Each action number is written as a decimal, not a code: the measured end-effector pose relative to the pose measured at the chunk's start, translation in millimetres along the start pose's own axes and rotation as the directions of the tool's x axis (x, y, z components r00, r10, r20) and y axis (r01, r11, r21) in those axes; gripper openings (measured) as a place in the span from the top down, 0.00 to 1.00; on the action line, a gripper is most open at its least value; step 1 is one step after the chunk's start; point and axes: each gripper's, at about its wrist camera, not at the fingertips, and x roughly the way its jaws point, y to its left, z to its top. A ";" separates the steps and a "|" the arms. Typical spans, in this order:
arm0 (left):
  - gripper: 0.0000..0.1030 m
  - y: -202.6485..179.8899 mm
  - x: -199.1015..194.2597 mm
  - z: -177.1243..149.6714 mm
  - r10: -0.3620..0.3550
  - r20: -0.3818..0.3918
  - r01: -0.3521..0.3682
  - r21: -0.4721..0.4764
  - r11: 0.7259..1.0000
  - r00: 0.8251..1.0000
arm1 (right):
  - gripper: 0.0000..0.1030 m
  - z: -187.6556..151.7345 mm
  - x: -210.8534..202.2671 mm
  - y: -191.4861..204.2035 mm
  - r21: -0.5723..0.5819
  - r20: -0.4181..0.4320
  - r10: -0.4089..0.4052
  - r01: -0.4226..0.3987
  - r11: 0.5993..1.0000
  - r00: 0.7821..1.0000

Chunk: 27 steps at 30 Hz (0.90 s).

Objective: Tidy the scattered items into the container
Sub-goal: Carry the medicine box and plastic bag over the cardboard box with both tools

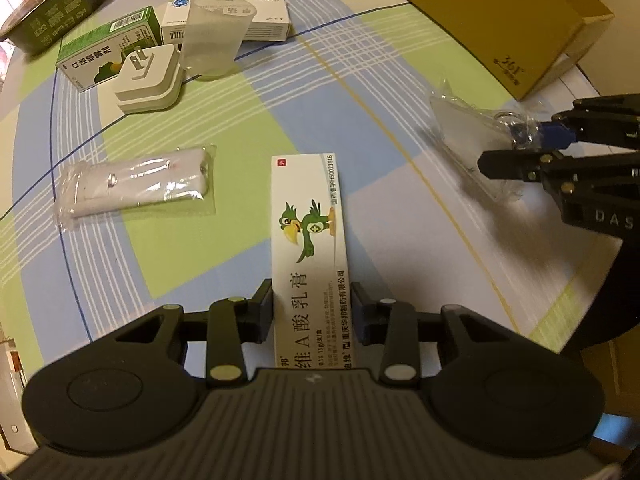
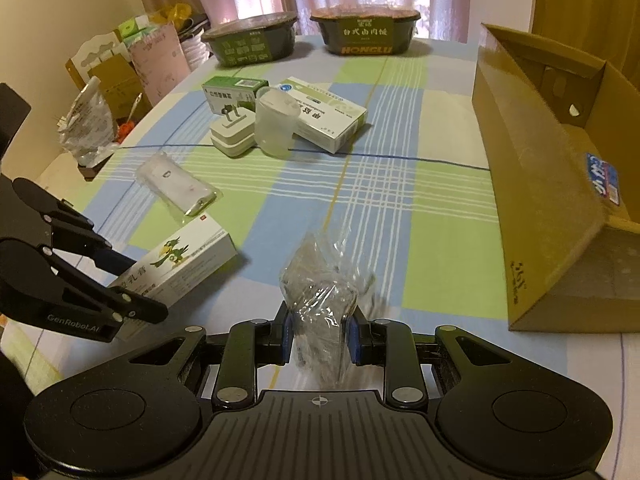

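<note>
Both grippers are loaded: my left gripper [image 1: 312, 308] is clamped on the near end of the ointment box [image 1: 308, 240], which juts forward over the checked tablecloth [image 1: 360, 140], and my right gripper [image 2: 318, 334] pinches the crinkled clear plastic packet [image 2: 324, 280] at its near end. I reckon that slick film could slip free as I swing it. Farther out lie the wrapped white item [image 2: 176, 184] and plug adapter [image 2: 234, 134]. The cardboard box [image 2: 540, 184] stands open to my right.
</note>
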 end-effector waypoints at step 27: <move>0.68 -54.5 -81.8 25.7 0.000 0.117 -0.002 0.014 1.000 0.993 | 0.73 -0.1 -103.2 -11.2 -0.010 0.149 -0.059 0.061 0.998 0.987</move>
